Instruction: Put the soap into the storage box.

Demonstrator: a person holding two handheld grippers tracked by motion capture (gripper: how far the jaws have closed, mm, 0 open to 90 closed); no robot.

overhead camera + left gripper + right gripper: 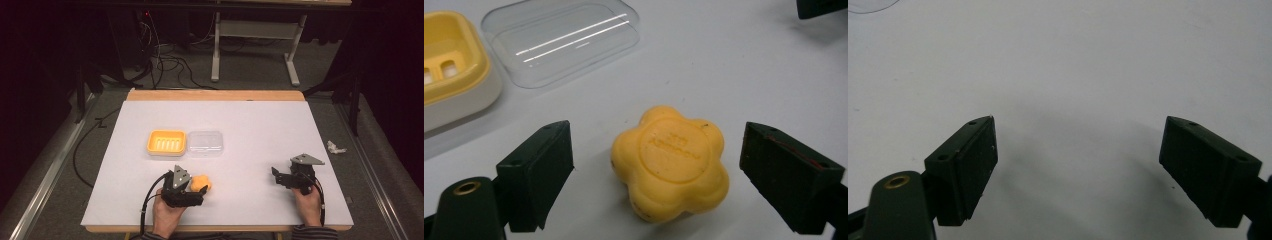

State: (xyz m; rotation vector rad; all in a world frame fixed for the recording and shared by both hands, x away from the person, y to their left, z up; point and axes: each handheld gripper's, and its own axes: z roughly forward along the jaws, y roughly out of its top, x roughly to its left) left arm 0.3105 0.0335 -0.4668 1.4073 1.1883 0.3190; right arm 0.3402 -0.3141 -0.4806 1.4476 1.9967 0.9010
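A flower-shaped yellow soap bar (670, 162) lies flat on the white table cover (250, 125), near its front edge and left of centre, between the two black jaws of the left gripper (659, 170). Those jaws stand wide apart, one on each side of the soap, with bare cover visible between each pad and the bar, so nothing is gripped. A round raised disc in the top of the soap carries embossed lettering in two short lines; the letters are too shallow and blurred to read. A few small dark specks mark its lobes. In the high view the soap (201, 183) sits just at the tip of the left gripper (192, 186), which a hand (167, 212) holds from the near edge. Beyond the soap, farther from the person, a yellow soap dish (167, 142) with slotted drain holes rests on a pale base, and just beside it on its right lies a clear plastic lid (205, 143); whether the two touch cannot be told. Well apart, on the right side of the table, the right gripper (276, 176) is held low over bare cover, its jaws also spread wide and holding nothing (1078, 170).
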